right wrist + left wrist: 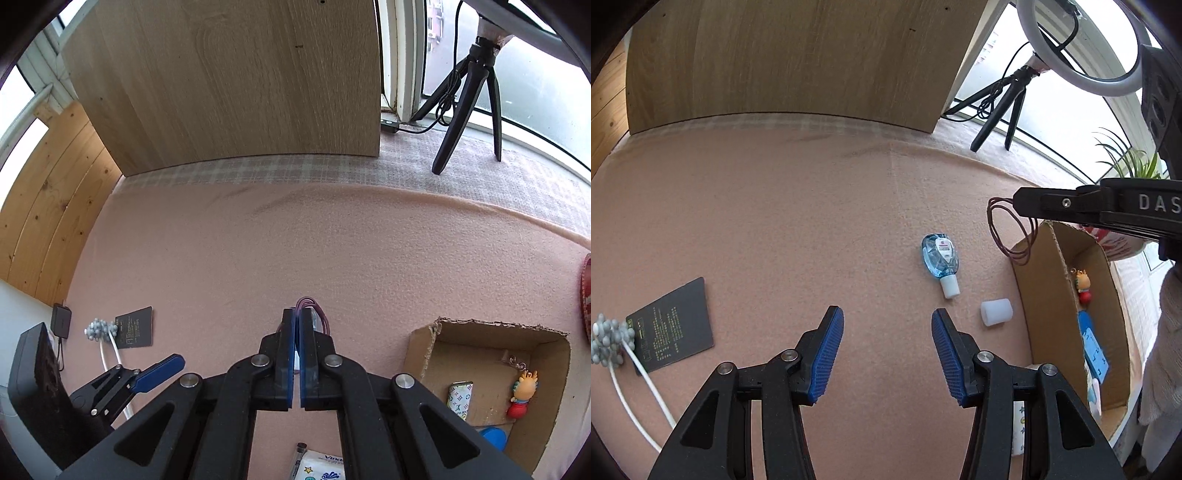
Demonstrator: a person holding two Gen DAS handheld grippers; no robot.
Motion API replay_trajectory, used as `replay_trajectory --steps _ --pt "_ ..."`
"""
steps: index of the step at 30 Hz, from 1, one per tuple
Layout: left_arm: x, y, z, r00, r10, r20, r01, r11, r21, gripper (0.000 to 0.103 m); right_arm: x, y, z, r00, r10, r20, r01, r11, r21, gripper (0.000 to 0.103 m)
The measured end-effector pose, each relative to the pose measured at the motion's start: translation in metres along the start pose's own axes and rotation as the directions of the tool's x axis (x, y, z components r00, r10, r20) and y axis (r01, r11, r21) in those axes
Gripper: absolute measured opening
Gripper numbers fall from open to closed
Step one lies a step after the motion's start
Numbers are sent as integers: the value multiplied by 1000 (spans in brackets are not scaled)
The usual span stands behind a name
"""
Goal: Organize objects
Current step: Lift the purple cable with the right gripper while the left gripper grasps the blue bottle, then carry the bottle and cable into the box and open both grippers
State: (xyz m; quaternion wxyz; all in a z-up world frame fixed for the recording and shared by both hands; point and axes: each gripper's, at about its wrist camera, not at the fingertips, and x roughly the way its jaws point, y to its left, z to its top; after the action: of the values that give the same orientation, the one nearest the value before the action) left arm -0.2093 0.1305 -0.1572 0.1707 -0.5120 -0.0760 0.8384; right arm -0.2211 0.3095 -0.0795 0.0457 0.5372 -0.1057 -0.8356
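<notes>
My right gripper (pixel 297 314) is shut on a bundle of thin brown hair ties (pixel 314 308). In the left wrist view the ties (pixel 1010 229) hang from that gripper's tip (pixel 1019 203), above the near wall of a cardboard box (pixel 1043 295). The box (pixel 421 354) holds a small doll keychain (pixel 522 393), a patterned can (pixel 460 402) and a blue item (pixel 493 437). My left gripper (pixel 887 319) is open and empty above the pink cloth. A blue sanitizer bottle (pixel 940 258) and a white cap (pixel 996 312) lie ahead of it.
A black card (pixel 674 326) and a grey beaded cable (pixel 607 341) lie at the left. A wooden board (pixel 790 59) stands at the back. A ring light tripod (pixel 1001 107) stands back right. A tissue pack (pixel 323 467) lies near the front edge.
</notes>
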Motion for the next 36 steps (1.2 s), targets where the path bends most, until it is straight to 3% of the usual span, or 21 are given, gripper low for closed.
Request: replay_trajectory --steps 9,17,19,21,36 --pt "44 -32 25 999 1 -33 -1 1000 14 64 -38 -25 -3 998 9 61 -10 1000 21 2" --pt "66 -48 37 997 62 -41 -59 996 66 64 -52 -50 -13 997 -8 79 3 998 60 2" --pt "70 -53 39 996 80 -41 -76 993 90 55 -55 -56 -16 997 -11 82 5 997 74 2" --pt "73 -59 40 993 113 -34 -107 986 125 36 -58 -63 -19 996 -22 87 15 997 82 2" --pt "48 -64 36 997 80 -19 -77 990 114 36 -69 -112 -60 994 -69 83 54 984 171 2"
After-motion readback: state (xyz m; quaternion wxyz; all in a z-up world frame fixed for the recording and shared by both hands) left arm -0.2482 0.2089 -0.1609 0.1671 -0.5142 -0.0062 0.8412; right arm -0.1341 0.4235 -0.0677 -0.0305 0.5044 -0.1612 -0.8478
